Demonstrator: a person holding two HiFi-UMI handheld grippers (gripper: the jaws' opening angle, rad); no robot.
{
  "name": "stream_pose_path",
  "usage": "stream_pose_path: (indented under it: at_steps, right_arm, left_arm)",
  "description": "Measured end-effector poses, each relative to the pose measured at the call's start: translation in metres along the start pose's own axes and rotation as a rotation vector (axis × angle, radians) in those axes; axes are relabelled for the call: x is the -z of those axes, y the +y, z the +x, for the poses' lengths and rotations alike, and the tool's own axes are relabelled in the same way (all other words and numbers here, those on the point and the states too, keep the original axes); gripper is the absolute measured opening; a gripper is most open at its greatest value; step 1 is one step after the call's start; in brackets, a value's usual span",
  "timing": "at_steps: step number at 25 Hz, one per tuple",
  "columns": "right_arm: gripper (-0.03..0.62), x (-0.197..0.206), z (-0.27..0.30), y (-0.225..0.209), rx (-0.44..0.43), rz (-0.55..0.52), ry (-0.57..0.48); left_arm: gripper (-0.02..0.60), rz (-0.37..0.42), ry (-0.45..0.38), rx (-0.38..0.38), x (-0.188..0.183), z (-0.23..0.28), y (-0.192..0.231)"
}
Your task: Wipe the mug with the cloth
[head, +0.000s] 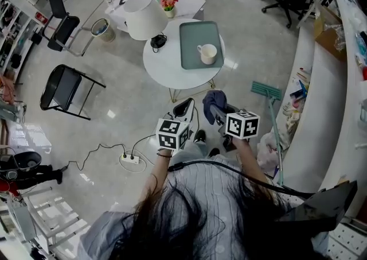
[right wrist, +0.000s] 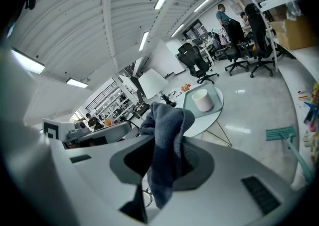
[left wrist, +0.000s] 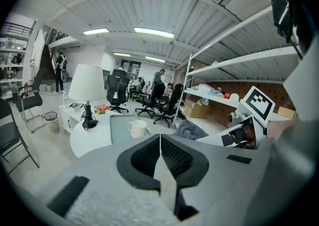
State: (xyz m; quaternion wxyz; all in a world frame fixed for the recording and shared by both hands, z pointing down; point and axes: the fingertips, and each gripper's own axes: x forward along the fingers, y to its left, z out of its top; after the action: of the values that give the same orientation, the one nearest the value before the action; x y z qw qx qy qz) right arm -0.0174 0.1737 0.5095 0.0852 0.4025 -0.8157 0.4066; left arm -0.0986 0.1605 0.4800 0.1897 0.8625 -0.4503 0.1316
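A cream mug [head: 207, 53] stands on a grey-green tray [head: 192, 46] on the round white table [head: 163, 66]. Both grippers hang in the air short of the table's near edge, apart from the mug. My right gripper [head: 217, 109] is shut on a dark blue-grey cloth [head: 213, 100], which bunches up above the jaws and hangs down between them [right wrist: 167, 145]. My left gripper [head: 184, 107] is shut with nothing in it, its black pads [left wrist: 149, 157] meeting. From the left gripper view the mug [left wrist: 137, 128] sits ahead; the right gripper view shows the mug [right wrist: 202, 100] further off.
A white lamp [head: 143, 15], a small pot of flowers [head: 168, 3] and a black object [head: 158, 41] share the tables. A black folding chair [head: 64, 89] stands to the left, a power strip [head: 131, 159] lies on the floor, and a green broom [head: 267, 93] leans by the white counter [head: 321, 98] on the right.
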Motion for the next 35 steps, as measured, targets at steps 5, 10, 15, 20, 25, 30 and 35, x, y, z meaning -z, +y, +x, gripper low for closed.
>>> stream_pose_path:
  at_steps: [5,10,15,20,25,30,35]
  right_arm:
    - [0.094,-0.01,0.025,-0.006,0.019,0.013,0.011]
    - [0.094,-0.023,0.042,-0.014,0.048,0.03,0.012]
    - [0.094,-0.023,0.053,-0.022,0.081,0.024,0.034]
    - [0.094,-0.033,0.057,-0.035,0.095,0.039,0.039]
    - [0.094,-0.049,0.062,-0.058,0.095,0.046,0.051]
    - [0.094,-0.072,0.079,-0.092,0.08,0.039,0.088]
    - [0.094,-0.104,0.098,-0.12,0.046,0.019,0.134]
  left_arm:
    - [0.02,-0.015,-0.001,0.011,-0.005,0.016,0.027]
    - [0.02,-0.034,0.015,0.02,-0.007,0.028,0.049]
    - [0.02,-0.055,0.028,0.024,-0.005,0.038,0.064]
    - [0.02,-0.064,0.036,0.03,-0.009,0.051,0.067]
    - [0.02,-0.073,0.049,0.014,-0.01,0.07,0.067]
    - [0.02,-0.101,0.049,-0.019,-0.013,0.098,0.077]
    - [0.02,-0.128,0.062,-0.07,-0.023,0.131,0.089]
